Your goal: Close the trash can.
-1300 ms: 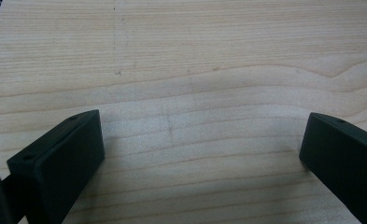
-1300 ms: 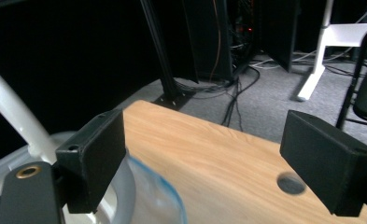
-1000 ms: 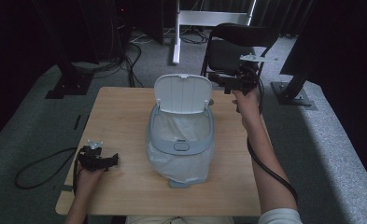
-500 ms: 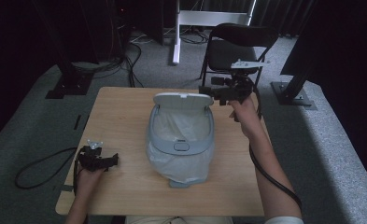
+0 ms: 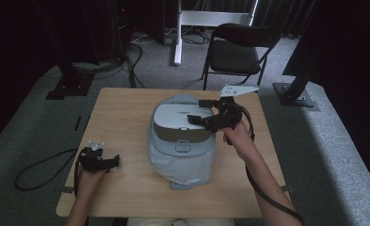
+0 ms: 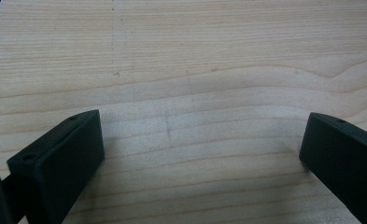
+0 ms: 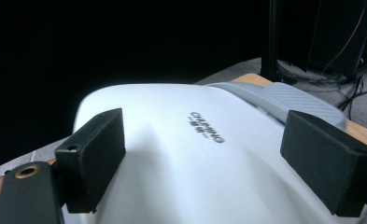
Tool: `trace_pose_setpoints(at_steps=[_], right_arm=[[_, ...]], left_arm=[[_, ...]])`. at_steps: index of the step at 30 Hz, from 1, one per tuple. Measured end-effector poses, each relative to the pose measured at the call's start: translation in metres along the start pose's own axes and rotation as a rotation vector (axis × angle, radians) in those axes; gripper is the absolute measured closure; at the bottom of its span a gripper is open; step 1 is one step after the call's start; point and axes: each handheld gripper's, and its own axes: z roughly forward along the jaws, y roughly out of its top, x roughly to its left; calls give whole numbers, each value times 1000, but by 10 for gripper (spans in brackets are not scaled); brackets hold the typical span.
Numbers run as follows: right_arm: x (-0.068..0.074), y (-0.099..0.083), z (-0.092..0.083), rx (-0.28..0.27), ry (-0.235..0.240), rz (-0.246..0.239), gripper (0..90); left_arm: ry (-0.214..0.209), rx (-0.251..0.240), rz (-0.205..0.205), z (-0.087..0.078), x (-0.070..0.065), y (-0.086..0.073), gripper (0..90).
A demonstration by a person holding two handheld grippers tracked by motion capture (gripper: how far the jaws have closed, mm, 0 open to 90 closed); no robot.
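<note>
A pale grey-blue bin (image 5: 182, 147) stands mid-table, with a clear bag (image 5: 185, 165) bunched out at its near side. Its white lid (image 5: 178, 123) is down over the bin; in the right gripper view the lid (image 7: 181, 154) carries dark printed lettering. My right gripper (image 5: 199, 113) is open, its jaws spread low over the lid's right part, nothing between them (image 7: 202, 154). Whether they touch the lid I cannot tell. My left gripper (image 5: 113, 162) is open near the table's front left, its jaws wide apart just above bare wood (image 6: 202, 149).
The wooden table (image 5: 126, 108) has bare room left and right of the bin. A black folding chair (image 5: 237, 52) stands behind the far right corner. A white frame post (image 5: 178, 33) and black stand bases sit on the carpet beyond. A cable (image 5: 41, 165) loops on the floor at left.
The lid stood upright at the back of the bin and has swung down onto it. My right gripper came down and toward me with it. The left gripper stayed put.
</note>
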Motion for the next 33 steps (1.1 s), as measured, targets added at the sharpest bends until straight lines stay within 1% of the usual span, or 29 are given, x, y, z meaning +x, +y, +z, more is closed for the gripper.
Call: trace_pose_setpoints(at_steps=[1,3,5,8,9,12,13,15,16,20,21,22,23,24,26,33], right_arm=[[2,-2,1,3,3,-3,129],[7,-5,2,18,-15,-27,125],[9,-8,3,33,-21,-44,125],[10,-11,4,49,-8,-48,123],[11,-13,4,55,-2,-56,112],[12,-14,4,56,-8,-61,112],[16,-14,3,63,-7,-75,112],[18,-14,3,64,-5,-77,111],[19,-15,4,65,-10,-85,111],[25,-17,6,88,-56,-125,110],[25,-17,6,88,-56,-125,110],[29,-19,8,102,-81,-150,110],[29,-19,8,102,-81,-150,110],[32,-21,11,118,-111,-182,108],[35,-22,11,117,-124,-186,108],[37,-23,11,113,-140,-185,108]], left_arm=[[-1,0,0,0,0,0,0],[-1,0,-1,0,0,0,0],[-1,0,0,0,0,0,0],[-1,0,-1,0,0,0,0],[0,-1,-1,0,0,0,0],[-1,0,0,0,0,0,0],[0,0,1,0,0,0,0],[-1,0,1,0,0,0,0],[-1,0,1,0,0,0,0],[-1,0,1,0,0,0,0],[-1,0,1,0,0,0,0],[-1,0,1,0,0,0,0],[-1,0,1,0,0,0,0],[-1,0,1,0,0,0,0],[-1,0,1,0,0,0,0],[-1,0,1,0,0,0,0]])
